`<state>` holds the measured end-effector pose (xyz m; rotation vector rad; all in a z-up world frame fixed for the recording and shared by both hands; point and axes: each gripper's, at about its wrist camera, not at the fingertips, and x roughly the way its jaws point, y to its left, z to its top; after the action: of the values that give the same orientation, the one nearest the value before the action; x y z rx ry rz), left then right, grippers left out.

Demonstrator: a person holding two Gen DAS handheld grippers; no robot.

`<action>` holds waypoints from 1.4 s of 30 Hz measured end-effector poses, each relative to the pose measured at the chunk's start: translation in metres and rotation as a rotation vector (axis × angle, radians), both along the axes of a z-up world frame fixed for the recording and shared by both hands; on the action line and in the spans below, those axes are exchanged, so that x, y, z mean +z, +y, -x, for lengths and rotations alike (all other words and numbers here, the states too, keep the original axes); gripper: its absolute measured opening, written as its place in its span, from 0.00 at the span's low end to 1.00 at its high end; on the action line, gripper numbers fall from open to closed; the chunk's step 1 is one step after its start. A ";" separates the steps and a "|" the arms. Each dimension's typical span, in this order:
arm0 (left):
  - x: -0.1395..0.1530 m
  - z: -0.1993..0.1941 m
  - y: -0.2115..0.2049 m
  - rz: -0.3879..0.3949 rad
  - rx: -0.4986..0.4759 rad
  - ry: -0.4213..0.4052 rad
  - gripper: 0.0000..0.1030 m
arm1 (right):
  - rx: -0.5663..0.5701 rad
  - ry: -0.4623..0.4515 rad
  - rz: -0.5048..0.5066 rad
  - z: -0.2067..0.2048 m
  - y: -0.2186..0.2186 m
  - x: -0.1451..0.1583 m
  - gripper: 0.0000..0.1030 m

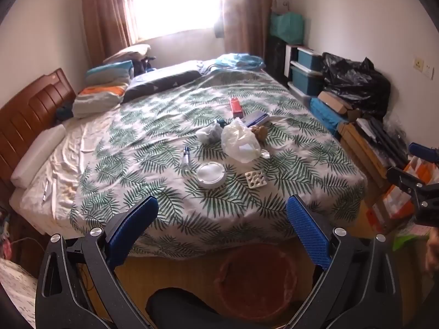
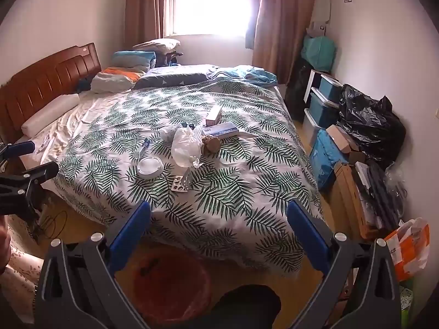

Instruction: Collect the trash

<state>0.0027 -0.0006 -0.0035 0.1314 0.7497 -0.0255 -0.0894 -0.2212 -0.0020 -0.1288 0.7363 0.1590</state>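
Trash lies on a bed with a fern-print cover [image 1: 170,197] [image 2: 233,197]: a crumpled white plastic bag [image 1: 240,142] [image 2: 186,146], a round white lid [image 1: 211,175] [image 2: 150,166], a blister pack [image 1: 255,179] [image 2: 180,184], a small bottle [image 1: 186,156] [image 2: 144,146], a brown lump [image 1: 260,132] [image 2: 211,143], a red box [image 1: 236,107] and a blue box [image 1: 256,118] [image 2: 221,131]. A red-lined bin [image 1: 256,282] [image 2: 171,285] stands on the floor below. My left gripper [image 1: 222,213] and right gripper [image 2: 219,219] are both open and empty, short of the bed's foot.
A wooden headboard [image 1: 30,115] and pillows [image 1: 104,93] are at the left. Blue storage boxes [image 1: 307,74], black bags [image 1: 356,85] and cardboard [image 2: 354,192] line the right wall. An orange bag [image 2: 408,246] sits at the near right. A bright window [image 1: 175,2] is at the back.
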 end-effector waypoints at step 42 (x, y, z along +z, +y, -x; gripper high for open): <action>0.004 0.001 0.002 0.009 0.008 0.007 0.94 | 0.010 -0.063 -0.019 0.009 -0.003 0.011 0.95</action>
<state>0.0015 0.0016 0.0009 0.1199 0.7568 -0.0220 -0.0988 -0.2243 0.0087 -0.1183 0.6712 0.1706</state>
